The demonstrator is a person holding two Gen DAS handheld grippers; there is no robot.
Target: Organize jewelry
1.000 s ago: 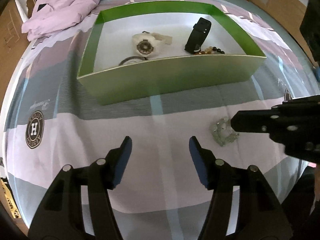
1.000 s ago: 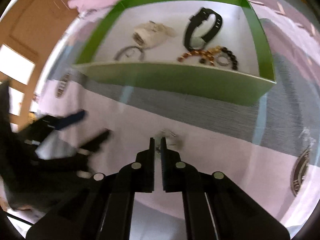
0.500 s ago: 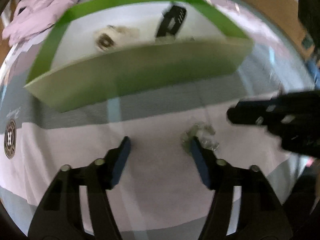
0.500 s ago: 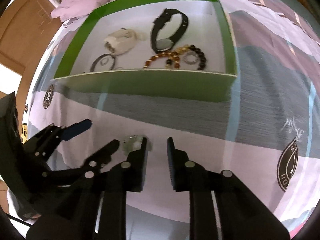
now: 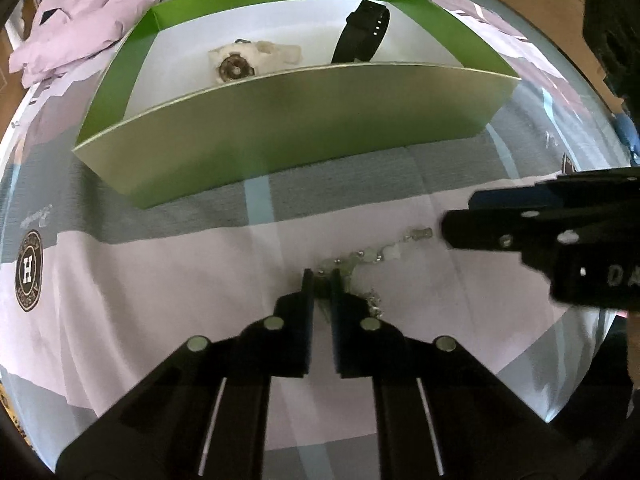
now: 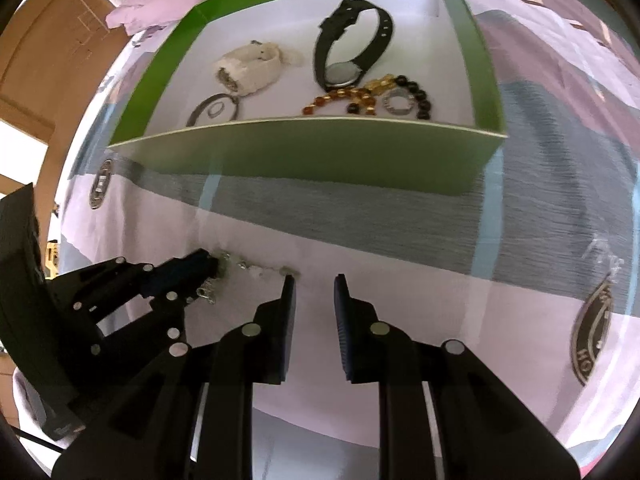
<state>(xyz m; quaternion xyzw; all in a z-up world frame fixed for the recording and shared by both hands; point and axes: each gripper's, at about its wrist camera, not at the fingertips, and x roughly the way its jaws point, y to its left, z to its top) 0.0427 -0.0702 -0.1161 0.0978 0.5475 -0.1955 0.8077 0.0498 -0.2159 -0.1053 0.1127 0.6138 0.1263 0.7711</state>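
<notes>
Gripping the bracelet (image 5: 356,260) near one end, the left gripper (image 5: 320,280) has its jaws nearly together, with pale beads pinched at the tips; they have just closed on it. The right gripper (image 6: 314,284) has just been opening: its jaws stand apart with nothing between them, and the bracelet's free end lies just beside its left finger, at about 10 o'clock from the tips in the right wrist view.

The bracelet lies on the bedsheet (image 5: 160,272), strung out from the left gripper's tips toward 2 o'clock, short of the box (image 5: 280,140), which sits at 12 o'clock. It is a string of pale, translucent beads with small metal links and a clasp end (image 5: 418,234).

Handling, as a judgement:
- Weight: light; a pinch hold should carry it.
- Stiffness: limp. When lifted it will likely hang from the held point and swing.
- Surface: the beads look smooth and rounded, so the pads may slip off a single bead.
- Fragility: the links look thin; avoid pulling the two ends apart.

Hold point: across the string between beads, or on a cluster of beads, not on the clasp.

The box already holds a white watch (image 6: 250,68), a black watch (image 6: 348,48), an amber bead strand (image 6: 352,94) and rings (image 6: 398,102). Lift high enough for the hanging tail to clear the near wall.
</notes>
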